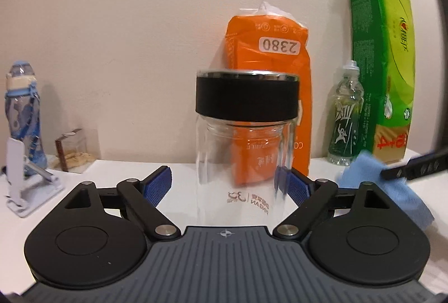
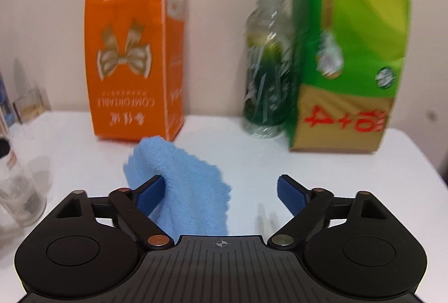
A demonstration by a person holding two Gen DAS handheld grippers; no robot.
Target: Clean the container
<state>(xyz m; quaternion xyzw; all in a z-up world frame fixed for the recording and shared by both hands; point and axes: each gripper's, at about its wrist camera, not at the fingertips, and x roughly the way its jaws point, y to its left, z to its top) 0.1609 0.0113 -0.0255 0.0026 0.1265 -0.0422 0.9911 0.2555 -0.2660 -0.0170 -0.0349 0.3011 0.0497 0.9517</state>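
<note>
A: Where does the container stand?

B: The glass jar stands upright on the white table, its black lid screwed on. It sits between the blue pads of the left gripper. The right pad lies against or just beside the glass; the left pad stands apart from it, so the jaws are spread wide around the jar and not clamped.

A: And the right gripper?

B: The right gripper also has its jaws wide. A blue cloth drapes over its left finger, folded and hanging toward the table; the right finger is bare and well apart from the cloth. Whether the cloth is only draped or snagged there cannot be told. In the left wrist view the same cloth shows at the right edge, near the jar but not touching it.

A: What stands behind?

B: Against the far wall, an orange tissue pack directly behind the jar, then a green-labelled plastic bottle to its right, and a tall green tissue package at the far right. On the left side, a blue water bottle, a white folding stand and a small clear box. In the right wrist view the jar appears at the left edge.
</note>
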